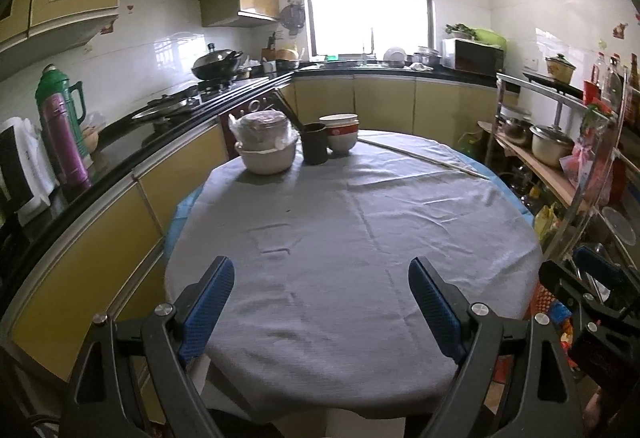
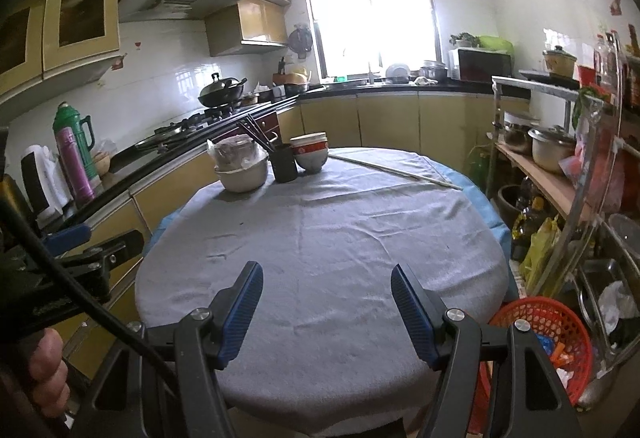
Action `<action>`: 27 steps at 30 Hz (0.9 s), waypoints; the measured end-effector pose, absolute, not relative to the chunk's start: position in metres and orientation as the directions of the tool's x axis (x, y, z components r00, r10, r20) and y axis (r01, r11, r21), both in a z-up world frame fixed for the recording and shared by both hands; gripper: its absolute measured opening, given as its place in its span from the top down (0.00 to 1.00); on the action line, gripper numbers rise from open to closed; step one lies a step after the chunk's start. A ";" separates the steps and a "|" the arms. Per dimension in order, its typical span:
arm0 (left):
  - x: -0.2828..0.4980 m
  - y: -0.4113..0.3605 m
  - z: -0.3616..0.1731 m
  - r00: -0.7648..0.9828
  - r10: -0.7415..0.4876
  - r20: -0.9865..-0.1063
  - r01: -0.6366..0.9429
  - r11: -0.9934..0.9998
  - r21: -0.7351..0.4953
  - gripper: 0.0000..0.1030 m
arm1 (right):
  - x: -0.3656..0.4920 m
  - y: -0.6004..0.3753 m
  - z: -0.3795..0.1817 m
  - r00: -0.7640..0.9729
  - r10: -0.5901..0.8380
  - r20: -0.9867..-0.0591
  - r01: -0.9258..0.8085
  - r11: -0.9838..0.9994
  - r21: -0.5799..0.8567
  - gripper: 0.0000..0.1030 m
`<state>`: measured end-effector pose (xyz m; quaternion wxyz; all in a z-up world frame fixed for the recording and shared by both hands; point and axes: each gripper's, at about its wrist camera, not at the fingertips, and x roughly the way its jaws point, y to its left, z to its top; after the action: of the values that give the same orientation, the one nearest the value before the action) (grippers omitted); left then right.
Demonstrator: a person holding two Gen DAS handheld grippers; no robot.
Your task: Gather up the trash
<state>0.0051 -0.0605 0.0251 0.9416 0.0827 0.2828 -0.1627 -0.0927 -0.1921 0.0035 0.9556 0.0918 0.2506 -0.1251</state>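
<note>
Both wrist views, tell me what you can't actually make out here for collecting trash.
- Red basket, right wrist view: its contents are partly hidden by the right gripper and the picture's edge.
- Covered bowl, left wrist view: the plastic wrap hides what is inside.
- Dark cup: its inside is not visible.
- Floor under the table: hidden by the cloth.

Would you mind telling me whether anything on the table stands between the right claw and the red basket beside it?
Nothing visible does: the red basket sits below the table's right edge, right of the open, empty right claw.

red basket (image 2: 560, 322) partly behind hand-held gripper, its contents unclear, shelf rack (image 2: 592, 166) cut off at right edge
</note>
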 end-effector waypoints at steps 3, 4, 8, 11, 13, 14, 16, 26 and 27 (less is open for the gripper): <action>0.006 -0.053 0.027 0.795 -0.251 -0.553 0.338 0.939 0.059 0.13 | -0.091 -0.185 0.003 0.842 -0.192 -0.504 0.276 0.956 0.097 0.31; 0.006 -0.049 0.027 0.796 -0.249 -0.551 0.333 0.941 0.055 0.13 | -0.090 -0.183 0.003 0.842 -0.190 -0.505 0.273 0.957 0.094 0.31; 0.008 -0.040 0.029 0.801 -0.244 -0.547 0.321 0.946 0.047 0.13 | -0.085 -0.176 0.003 0.841 -0.186 -0.507 0.261 0.962 0.080 0.31; 0.010 -0.032 0.030 0.805 -0.238 -0.543 0.309 0.950 0.042 0.13 | -0.082 -0.171 0.004 0.843 -0.184 -0.505 0.254 0.964 0.072 0.31; 0.012 -0.027 0.030 0.808 -0.234 -0.541 0.301 0.953 0.037 0.13 | -0.080 -0.168 0.005 0.845 -0.182 -0.502 0.250 0.966 0.071 0.31; 0.012 -0.025 0.030 0.810 -0.231 -0.540 0.295 0.955 0.034 0.13 | -0.079 -0.167 0.006 0.847 -0.182 -0.499 0.249 0.966 0.070 0.31; 0.013 -0.021 0.031 0.811 -0.229 -0.538 0.290 0.957 0.030 0.13 | -0.078 -0.163 0.007 0.852 -0.184 -0.490 0.247 0.967 0.066 0.31; 0.017 -0.006 0.033 0.824 -0.214 -0.525 0.262 0.965 0.019 0.13 | -0.076 -0.156 0.010 0.860 -0.189 -0.474 0.248 0.967 0.064 0.31; 0.017 -0.006 0.033 0.824 -0.213 -0.525 0.261 0.965 0.018 0.13 | -0.076 -0.156 0.010 0.860 -0.190 -0.473 0.249 0.966 0.064 0.31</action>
<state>0.0165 -0.0062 0.0329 0.9540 0.0446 0.2691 -0.1242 -0.0762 -0.1557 0.0104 0.9625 0.0616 0.2384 -0.1142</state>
